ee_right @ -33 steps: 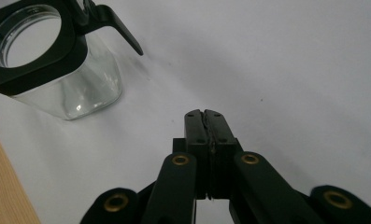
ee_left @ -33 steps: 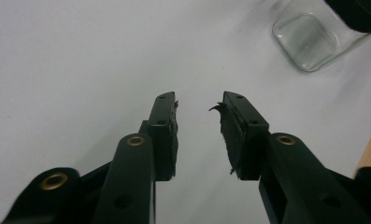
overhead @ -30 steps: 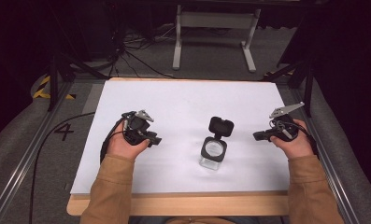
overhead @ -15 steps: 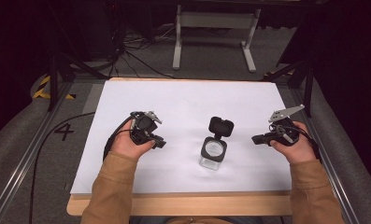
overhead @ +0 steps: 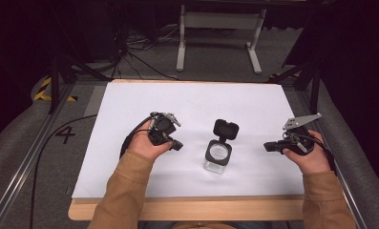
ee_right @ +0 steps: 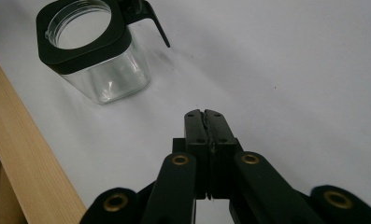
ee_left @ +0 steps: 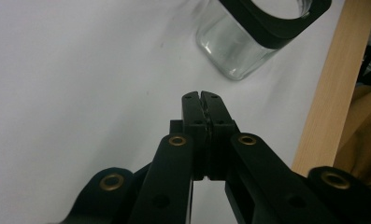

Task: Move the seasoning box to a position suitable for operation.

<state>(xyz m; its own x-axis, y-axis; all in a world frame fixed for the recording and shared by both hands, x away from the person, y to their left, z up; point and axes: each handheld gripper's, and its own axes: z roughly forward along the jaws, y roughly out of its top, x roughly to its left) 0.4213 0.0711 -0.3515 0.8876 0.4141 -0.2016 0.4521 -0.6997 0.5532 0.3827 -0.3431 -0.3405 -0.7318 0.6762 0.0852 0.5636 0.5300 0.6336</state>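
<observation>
A clear square glass jar (overhead: 217,156) with a black collar stands on the white table top, its hinged black lid (overhead: 225,129) flipped open behind it. My left gripper (overhead: 176,144) is shut with nothing in it, a short way left of the jar. My right gripper (overhead: 268,147) is shut and empty too, to the jar's right. In the left gripper view the jar (ee_left: 248,37) sits just beyond the closed gripper (ee_left: 202,96). In the right gripper view the jar (ee_right: 95,56) lies up and left of the closed gripper (ee_right: 204,113).
The white sheet (overhead: 196,107) covers a wooden table whose bare front edge (overhead: 201,207) runs close below the jar. Metal rails (overhead: 29,157) flank the table. A stand (overhead: 220,28) and cables lie on the floor beyond the far edge.
My left gripper has moved to the right, closer to the jar. The right gripper and the jar have stayed put.
</observation>
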